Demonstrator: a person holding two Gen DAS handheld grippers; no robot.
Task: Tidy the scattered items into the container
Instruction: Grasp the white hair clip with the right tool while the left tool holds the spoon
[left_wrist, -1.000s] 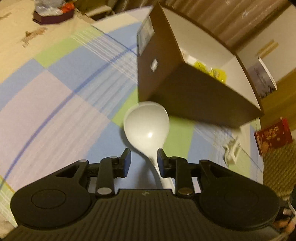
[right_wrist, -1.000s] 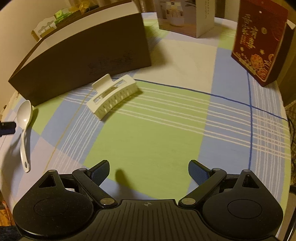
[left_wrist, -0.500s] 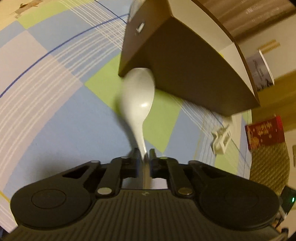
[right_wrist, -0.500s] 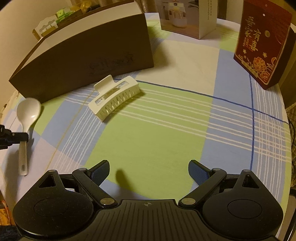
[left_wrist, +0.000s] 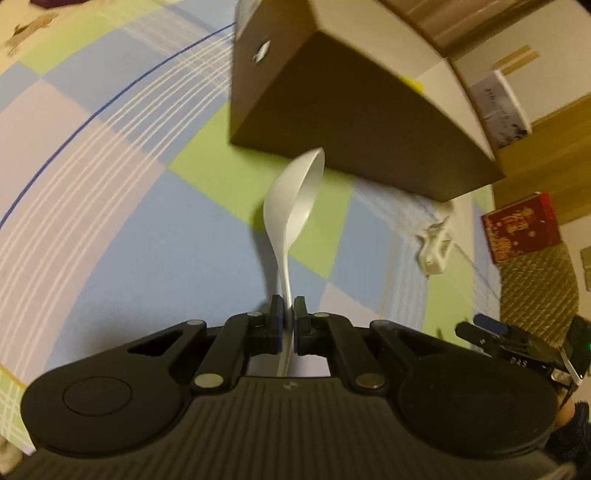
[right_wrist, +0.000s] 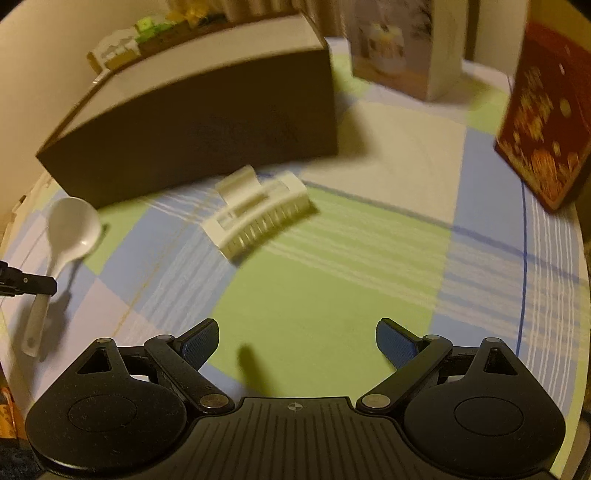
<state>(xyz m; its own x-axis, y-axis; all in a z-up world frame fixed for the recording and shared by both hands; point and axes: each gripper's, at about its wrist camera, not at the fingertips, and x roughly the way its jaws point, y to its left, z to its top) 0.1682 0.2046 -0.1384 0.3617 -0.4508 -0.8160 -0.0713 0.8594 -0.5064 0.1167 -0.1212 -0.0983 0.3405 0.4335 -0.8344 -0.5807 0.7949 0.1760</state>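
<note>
The left gripper (left_wrist: 288, 314) is clamped tight on the handle of a white spoon (left_wrist: 295, 199), its pads pinching the thin stem; the bowl of the spoon sticks out ahead toward 12 o'clock, turned on edge, its tip close to the box's near wall. From the right wrist view the same spoon (right_wrist: 72, 230) sits at 9 o'clock, with the left gripper's black finger (right_wrist: 29, 284) crossing its handle.

The brown box (left_wrist: 354, 122) stands on the checked cloth (left_wrist: 122, 221), open at the top and pale inside. Little of its contents shows: a scrap of yellow (left_wrist: 413, 83) peeks over the rim in the left view. In the right view the box (right_wrist: 207, 136) fills 11 o'clock, its inside hidden behind the near wall.

The right gripper (right_wrist: 297, 343) hangs over the cloth with its jaws spread wide and nothing between them. A white hair claw (right_wrist: 258, 218) lies on the cloth at its 12 o'clock, just in front of the box, not touching it. A red carton (right_wrist: 546, 129) stands at 2 o'clock, a pale carton (right_wrist: 402, 48) at 1 o'clock behind the box.
</note>
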